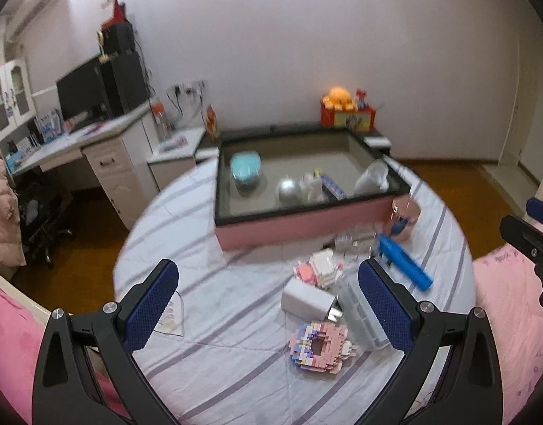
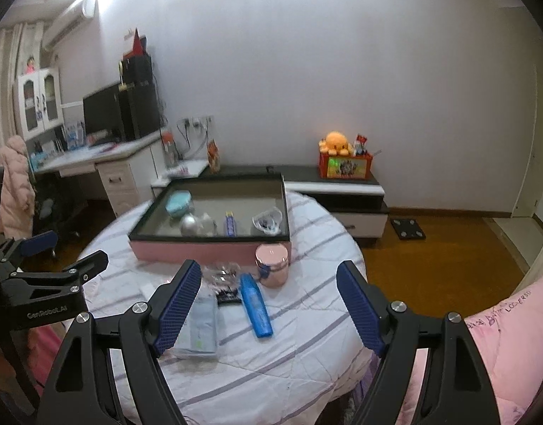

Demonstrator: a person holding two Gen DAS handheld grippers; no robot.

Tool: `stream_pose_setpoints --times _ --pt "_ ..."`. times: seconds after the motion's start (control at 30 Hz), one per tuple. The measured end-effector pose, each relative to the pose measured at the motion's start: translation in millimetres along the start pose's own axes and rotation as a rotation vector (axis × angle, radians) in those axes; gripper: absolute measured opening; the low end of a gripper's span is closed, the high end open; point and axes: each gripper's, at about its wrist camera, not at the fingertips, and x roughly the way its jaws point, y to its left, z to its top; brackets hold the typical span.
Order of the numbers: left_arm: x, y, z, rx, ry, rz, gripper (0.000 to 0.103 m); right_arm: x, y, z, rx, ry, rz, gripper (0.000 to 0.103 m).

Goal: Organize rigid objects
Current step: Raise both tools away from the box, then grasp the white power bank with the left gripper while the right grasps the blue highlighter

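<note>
Both grippers hang over the round table (image 2: pixel 307 364), empty: the left gripper (image 1: pixel 268 304) spread wide above a pastel brick model (image 1: pixel 319 349), the right gripper (image 2: pixel 269 306) equally spread above a blue marker (image 2: pixel 255 306). Beyond stands a pink jar (image 2: pixel 273 264), touching the pink tray (image 2: pixel 200 251) holding a silver ball (image 2: pixel 188 228).

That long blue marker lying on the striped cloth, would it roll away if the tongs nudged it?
The blue marker looks rounded, so a sideways nudge might roll it, though the soft tablecloth probably slows it. It seems stiff and light. Its smooth plastic may slip unless gripped across the middle.
</note>
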Motion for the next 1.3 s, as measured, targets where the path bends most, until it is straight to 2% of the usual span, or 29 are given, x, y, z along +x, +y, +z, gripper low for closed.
stream_pose_setpoints --times 0.2,0.43,0.53,0.8,0.93,0.97,1.0,1.07,1.1,1.13,1.3 --pt "55.1 1.5 -13.2 -0.016 0.163 -0.011 0.103 44.2 -3.3 -8.6 -0.010 0.131 -0.004 0.080" --pt "89.0 -1.2 -24.1 -0.028 0.276 -0.080 0.103 97.0 -11.7 -23.4 -0.006 0.287 -0.004 0.080" --pt "98.6 -3.6 -25.4 -0.036 0.307 -0.116 0.103 111.4 -10.4 -27.8 -0.015 0.326 0.017 0.080" --pt "122.1 -8.2 -29.5 -0.035 0.363 -0.131 0.103 143.4 -4.3 -35.3 -0.071 0.394 0.065 0.080" --pt "126.0 -9.7 -34.2 -0.021 0.358 -0.152 0.102 160.7 6.4 -42.1 -0.115 0.433 0.119 0.068" --pt "125.2 -9.6 -34.6 -0.017 0.351 -0.164 0.095 164.0 8.2 -42.4 -0.119 0.433 0.127 0.065" --pt "124.9 -9.0 -34.6 -0.014 0.346 -0.174 0.077 165.5 7.9 -41.7 -0.113 0.424 0.137 0.062" --pt "118.9 -12.7 -33.8 0.025 0.334 -0.160 0.053 167.7 6.3 -39.1 -0.104 0.420 0.135 0.040" --pt "118.5 -15.1 -33.9 0.044 0.338 -0.146 0.053 167.1 6.5 -37.9 -0.105 0.416 0.138 0.031" --pt "118.0 -17.0 -34.1 0.058 0.336 -0.145 0.053 165.9 8.3 -37.4 -0.113 0.415 0.140 0.028" --pt "116.7 -12.2 -33.5 0.035 0.344 -0.169 0.052 159.8 14.7 -40.4 -0.123 0.397 0.143 0.027"
